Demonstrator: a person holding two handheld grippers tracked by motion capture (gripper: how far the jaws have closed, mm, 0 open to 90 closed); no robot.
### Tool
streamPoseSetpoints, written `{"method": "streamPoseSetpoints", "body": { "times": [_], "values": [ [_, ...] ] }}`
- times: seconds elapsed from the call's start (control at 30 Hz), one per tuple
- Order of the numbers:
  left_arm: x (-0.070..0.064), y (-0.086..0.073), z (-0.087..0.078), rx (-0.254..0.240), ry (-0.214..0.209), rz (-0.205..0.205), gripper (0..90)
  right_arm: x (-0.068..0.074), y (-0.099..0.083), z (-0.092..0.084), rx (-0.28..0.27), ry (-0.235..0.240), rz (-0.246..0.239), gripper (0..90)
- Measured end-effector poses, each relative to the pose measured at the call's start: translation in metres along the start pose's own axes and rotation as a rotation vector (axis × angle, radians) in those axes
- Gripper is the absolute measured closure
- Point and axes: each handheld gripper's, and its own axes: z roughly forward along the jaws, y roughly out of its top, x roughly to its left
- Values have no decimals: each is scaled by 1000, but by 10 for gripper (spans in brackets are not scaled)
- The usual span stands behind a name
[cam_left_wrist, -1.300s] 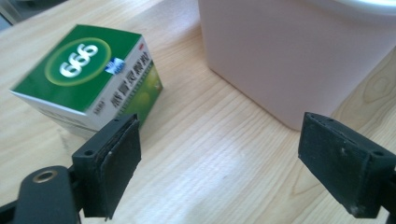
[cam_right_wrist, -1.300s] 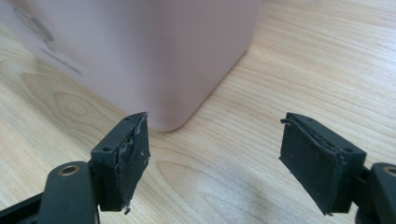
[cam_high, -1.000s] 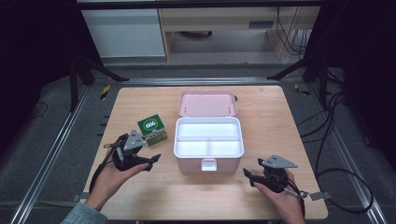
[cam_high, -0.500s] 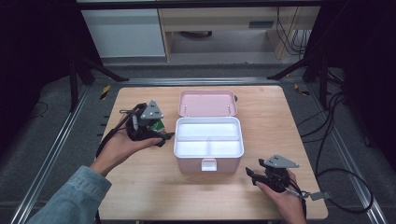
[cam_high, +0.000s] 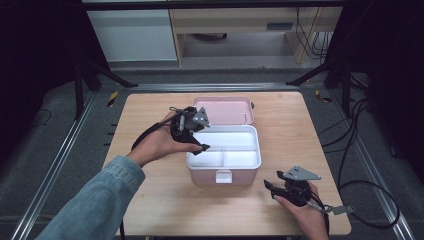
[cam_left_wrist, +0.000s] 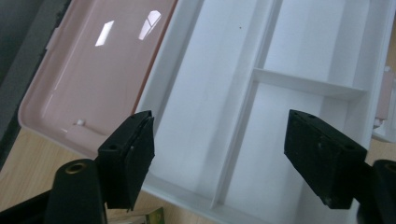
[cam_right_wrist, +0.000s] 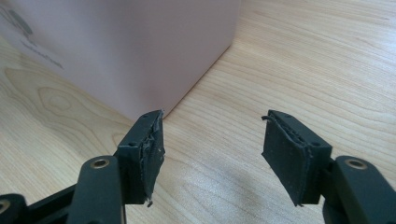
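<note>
While scanning the high view, note pink box (cam_high: 223, 172) at mid-bench (cam_high: 150, 110), pink lid (cam_high: 225, 110) flipped back flat behind it, white tray (cam_high: 240, 159) exposed inside. Tray split by dividers: one long compartment at rear, two shorter ones at front. Note left tool (cam_high: 199, 149) gripped in left hand (cam_high: 160, 142), hanging in the air over left end of tray, tips angled down toward the compartments, not touching box. In left gripper view, same left tool (cam_left_wrist: 219, 158) open: pads well apart, just been closing a bit, nothing between them, tray floor and a divider visible through the gap, inside of lid off to the left. Sliver of a green packet (cam_left_wrist: 152, 217) at bottom edge of that view, outside tray rim; cannot tell more. Note right tool (cam_high: 270, 191) in right hand (cam_high: 305, 215), low at front right of bench, near box's front right corner, apart from it. In right gripper view, right tool (cam_right_wrist: 212, 154) also open: pads apart, just been closing slightly, gripping nothing, bare wood between them, pink corner of box just ahead of one pad, not touched.
</note>
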Motion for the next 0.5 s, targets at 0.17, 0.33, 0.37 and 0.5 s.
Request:
{"method": "streamPoseSetpoints", "body": {
  "times": [0.17,0.33,0.37,0.5],
  "values": [
    [-4,9,18,59,-43,58,378,0,0,0,1,7,-6,424],
    [-3,17,32,106,-78,96,528,-1,-1,-1,-1,15,-9,470],
    [-4,19,34,109,-85,102,547,-1,-1,-1,-1,18,-11,478],
    [-6,26,41,133,-123,123,629,-1,-1,-2,-5,24,-12,504]
  ]
}}
